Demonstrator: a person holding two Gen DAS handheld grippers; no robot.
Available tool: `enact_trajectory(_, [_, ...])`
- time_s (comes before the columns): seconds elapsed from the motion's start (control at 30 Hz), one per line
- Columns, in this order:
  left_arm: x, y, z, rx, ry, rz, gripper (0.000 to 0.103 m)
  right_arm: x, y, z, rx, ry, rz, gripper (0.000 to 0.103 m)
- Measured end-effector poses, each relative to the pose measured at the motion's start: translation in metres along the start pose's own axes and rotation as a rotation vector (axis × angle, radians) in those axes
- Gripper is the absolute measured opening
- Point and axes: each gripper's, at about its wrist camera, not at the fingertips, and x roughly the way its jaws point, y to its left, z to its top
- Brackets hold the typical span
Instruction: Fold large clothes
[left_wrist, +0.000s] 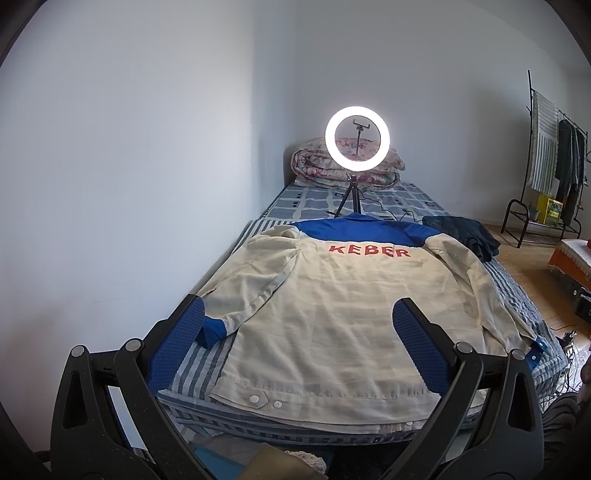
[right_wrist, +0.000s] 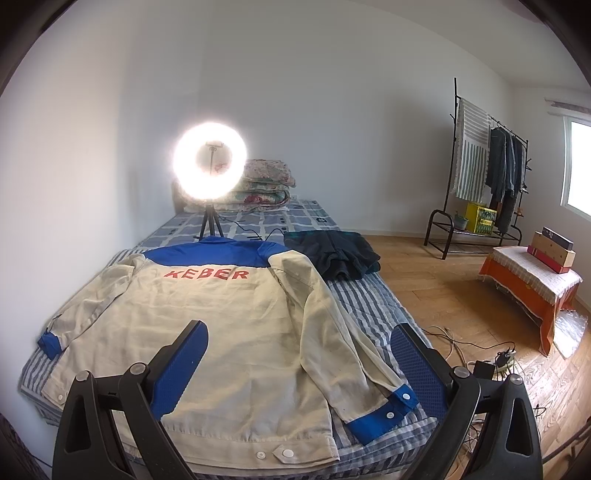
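While the jacket (left_wrist: 332, 306) is lying flat on the bed (left_wrist: 509, 291), both tongs, the left gripper (left_wrist: 299, 332) and the right gripper (right_wrist: 299, 350), are hanging wide open and holding nothing, so each should be pinching one blue cuff (right_wrist: 384, 413) and pulling that sleeve across.

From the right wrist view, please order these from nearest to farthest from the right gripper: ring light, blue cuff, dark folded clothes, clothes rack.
1. Blue cuff, just ahead, lower right.
2. Dark folded clothes, mid-bed, right edge.
3. Ring light, far end, left.
4. Clothes rack, across the floor, far right.
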Motion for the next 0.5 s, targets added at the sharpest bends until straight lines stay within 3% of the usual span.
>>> enact_trajectory(0.5, [0.026,0.028,-0.016,-0.004,0.017,0.052,0.103,0.021,0.038,0.003,-0.046,0.002,0.056,0.102])
